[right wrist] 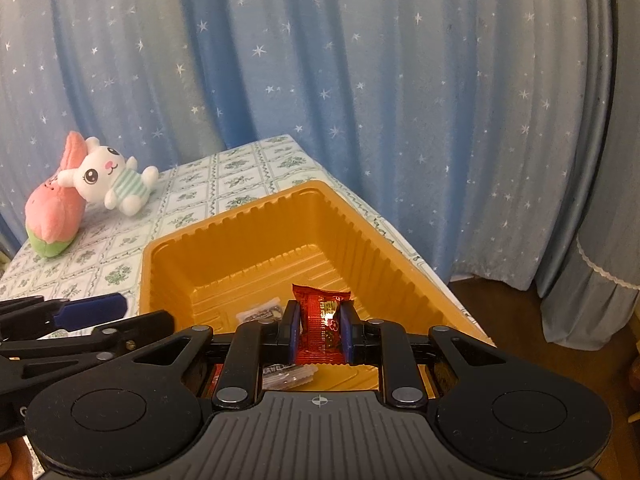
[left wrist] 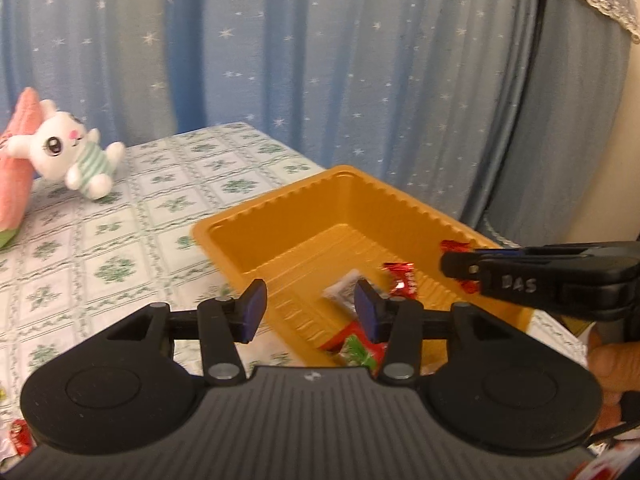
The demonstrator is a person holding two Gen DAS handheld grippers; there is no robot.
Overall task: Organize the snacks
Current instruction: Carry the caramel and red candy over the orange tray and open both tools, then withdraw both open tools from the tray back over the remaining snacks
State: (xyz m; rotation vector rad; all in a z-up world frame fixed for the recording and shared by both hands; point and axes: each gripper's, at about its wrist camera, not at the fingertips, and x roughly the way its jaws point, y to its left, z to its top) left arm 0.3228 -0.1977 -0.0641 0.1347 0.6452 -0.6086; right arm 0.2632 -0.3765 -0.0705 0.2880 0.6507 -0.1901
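An orange plastic tray [left wrist: 280, 208] [right wrist: 248, 232] sits on the table near its right edge. In it lie a red candy [left wrist: 402, 278], a clear wrapped snack [left wrist: 342, 288] [right wrist: 260, 312] and a red-and-green packet [left wrist: 356, 346]. My left gripper [left wrist: 310, 310] is open and empty over the tray's near left corner. My right gripper [right wrist: 320, 330] is shut on a red snack packet [right wrist: 322, 326] and holds it above the tray's near end. It also shows from the side in the left wrist view [left wrist: 460, 266], with red wrapper at its tip.
The table has a green floral cloth [left wrist: 120, 232] [right wrist: 240, 176]. A white plush rabbit [left wrist: 76, 156] [right wrist: 112, 180] leans on a pink plush [right wrist: 52, 212] at the far left. A blue starred curtain [right wrist: 360, 80] hangs behind. A red wrapper [left wrist: 20, 440] lies at the near left.
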